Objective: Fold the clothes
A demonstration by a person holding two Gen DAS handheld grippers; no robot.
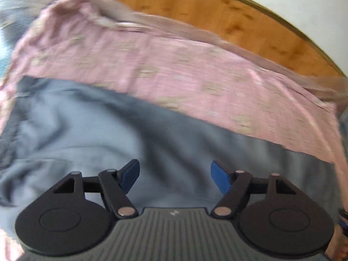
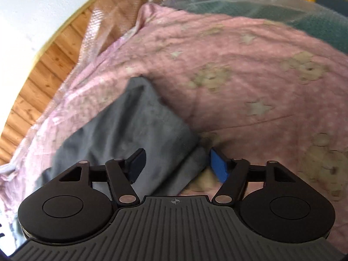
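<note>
You are holding your left gripper (image 1: 175, 175) wide open over a grey garment (image 1: 87, 130), gripping nothing; the cloth is spreading beneath and ahead of both blue fingertips (image 1: 219, 175). The garment is lying on a pink patterned bedcover (image 1: 174, 69), which is running beyond its far edge. Your right gripper (image 2: 177, 166) is also standing wide open and empty, with a narrower folded part of the grey garment (image 2: 134, 126) passing between its jaws. Only the right view is showing a teal cloth (image 2: 304, 21) beyond the bedcover; both are showing wooden panelling (image 1: 217, 6) behind it.
</note>
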